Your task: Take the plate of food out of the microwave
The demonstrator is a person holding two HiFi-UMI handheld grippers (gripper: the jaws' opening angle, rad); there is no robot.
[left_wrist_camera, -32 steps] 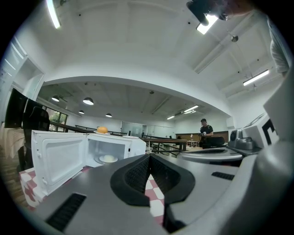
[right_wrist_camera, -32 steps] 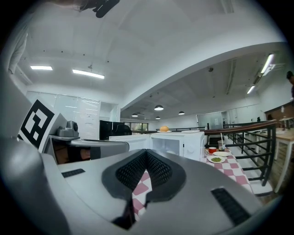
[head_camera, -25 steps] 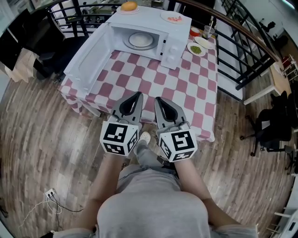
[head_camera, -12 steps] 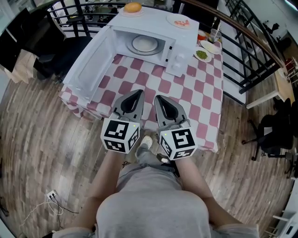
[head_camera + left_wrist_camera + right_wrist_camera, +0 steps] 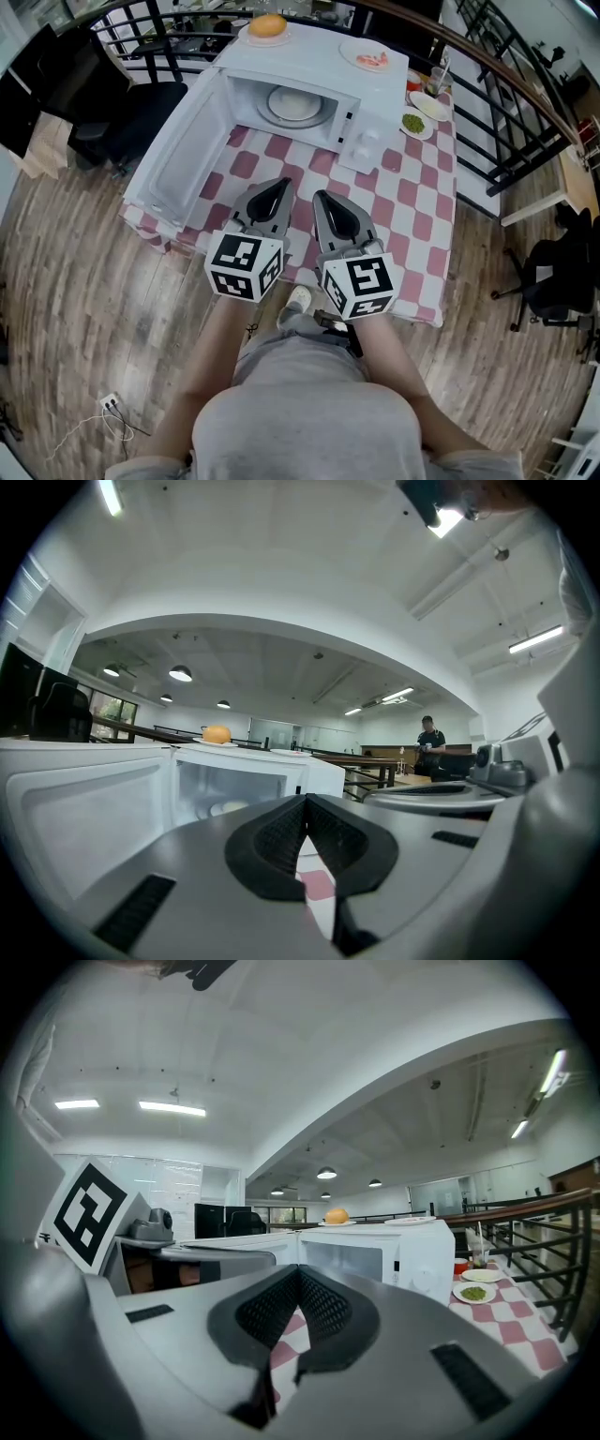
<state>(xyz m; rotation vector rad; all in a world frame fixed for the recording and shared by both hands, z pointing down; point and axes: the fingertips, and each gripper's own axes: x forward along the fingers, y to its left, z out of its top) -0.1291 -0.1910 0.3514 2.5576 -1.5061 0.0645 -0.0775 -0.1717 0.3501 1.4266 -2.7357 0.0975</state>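
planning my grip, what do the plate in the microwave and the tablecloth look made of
Plate: likely glazed ceramic, white and smooth. Tablecloth: probably cloth or vinyl, matte, checked pink and white, hanging limp at the edges.

1. Table (image 5: 403, 216): wears a pink-and-white checked cloth (image 5: 375, 178) that hangs over the edges; stands on a wood-plank floor (image 5: 84, 281).
2. At the far end of the table: carries a white microwave (image 5: 309, 58), taking up most of the width there.
3. Microwave door (image 5: 183, 155): stands wide open, swung out over the left side of the table.
4. In the far right corner, just beside the microwave: holds a small plate of green food (image 5: 413, 123), a pale plate (image 5: 429, 105) touching or nearly touching it, and a glass (image 5: 437, 80) behind them.
5. Near half of the table: shows only bare checks.
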